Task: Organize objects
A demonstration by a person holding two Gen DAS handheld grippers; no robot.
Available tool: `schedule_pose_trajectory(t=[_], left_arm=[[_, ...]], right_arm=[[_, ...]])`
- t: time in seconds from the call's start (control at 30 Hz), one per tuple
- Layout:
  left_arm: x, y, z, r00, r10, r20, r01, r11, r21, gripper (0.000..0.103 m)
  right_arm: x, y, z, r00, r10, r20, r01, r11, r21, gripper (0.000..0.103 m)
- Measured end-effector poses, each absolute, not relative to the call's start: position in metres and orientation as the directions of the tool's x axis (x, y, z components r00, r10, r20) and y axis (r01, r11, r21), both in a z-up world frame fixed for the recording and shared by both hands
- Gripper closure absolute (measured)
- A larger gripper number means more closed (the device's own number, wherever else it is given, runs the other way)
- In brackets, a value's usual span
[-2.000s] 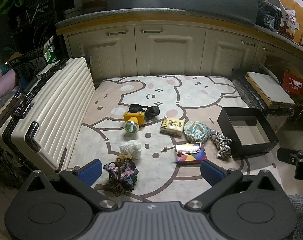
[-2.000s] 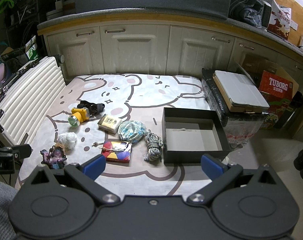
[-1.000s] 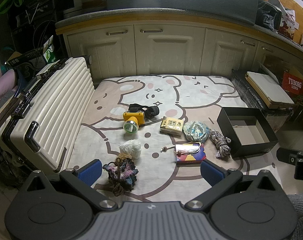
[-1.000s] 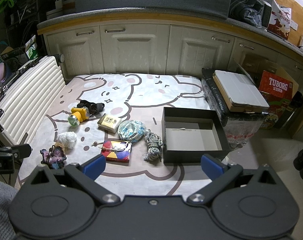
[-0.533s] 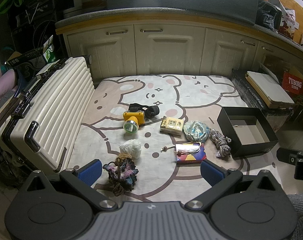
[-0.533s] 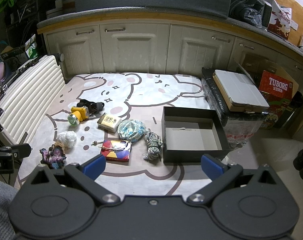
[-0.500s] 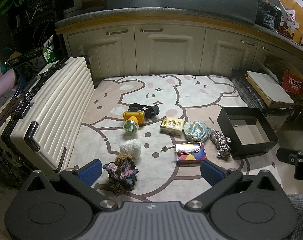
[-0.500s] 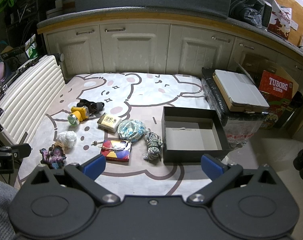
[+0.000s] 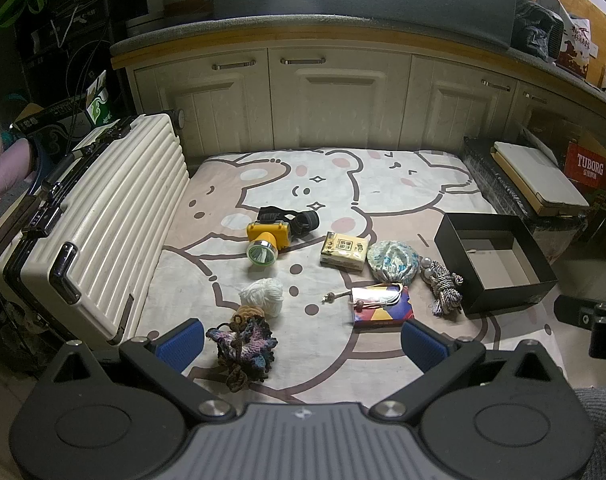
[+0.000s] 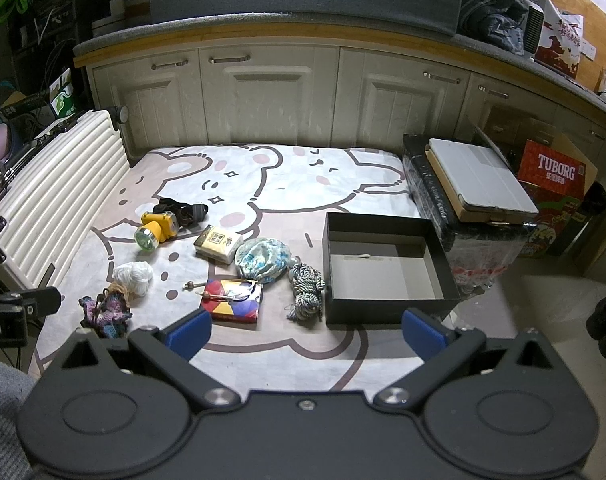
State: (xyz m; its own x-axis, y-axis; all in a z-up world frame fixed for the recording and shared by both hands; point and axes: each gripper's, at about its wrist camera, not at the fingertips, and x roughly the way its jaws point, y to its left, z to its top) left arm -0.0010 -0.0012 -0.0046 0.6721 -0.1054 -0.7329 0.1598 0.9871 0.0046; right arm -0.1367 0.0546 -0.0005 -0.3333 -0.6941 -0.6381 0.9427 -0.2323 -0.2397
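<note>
Start of the sorting task, seen from both wrist views. At far left a ribbed cream suitcase [image 9: 99, 220] lies along the edge of the cartoon-bear mat [image 9: 343, 184]. The left gripper [image 9: 301, 338] hangs above the mat's near edge with its blue-padded jaws spread wide and nothing between them; the crocheted piece [image 9: 245, 342] lies just beyond it, touching the white yarn ball [image 9: 263, 294]. Farther in are the yellow headlamp [image 9: 267, 240] with its dark strap, then the small yellow packet [image 9: 344, 251], the colourful flat booklet [image 9: 383, 306] with a cord lying across it, and the patterned pouch [image 9: 393, 260]. The coiled rope [image 10: 306, 290] lies just beside the near left corner of the black box [image 10: 387, 270], which sits open and empty at the mat's right. The right gripper [image 10: 306, 332] is likewise spread and holds nothing, in line with rope and box. Judged best practice: each gripper takes the items on its own side, the rope first as nearest the box; grasp soft bundles at mid-bulk so no loose end trails, and lift clear of the box wall before releasing.
</note>
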Motion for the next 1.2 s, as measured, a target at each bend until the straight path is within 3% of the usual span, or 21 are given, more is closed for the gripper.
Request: schedule_pose_trajectory(t=[0.7, 1.2], left_arm=[[-0.008, -0.006, -0.012, 0.681, -0.109, -0.724, 0.192, 0.981, 0.032, 0.000], [0.023, 0.010, 0.024, 0.746, -0.088, -0.660, 0.169, 0.984, 0.059, 0.000]], right_arm=[[-0.125, 0.069, 0.002, -0.355, -0.697, -0.622, 0.935, -0.262, -0.240, 0.000], [-0.114, 0.027, 0.035, -0.320, -0.762, -0.563, 0.947, -0.234, -0.222, 0.000]])
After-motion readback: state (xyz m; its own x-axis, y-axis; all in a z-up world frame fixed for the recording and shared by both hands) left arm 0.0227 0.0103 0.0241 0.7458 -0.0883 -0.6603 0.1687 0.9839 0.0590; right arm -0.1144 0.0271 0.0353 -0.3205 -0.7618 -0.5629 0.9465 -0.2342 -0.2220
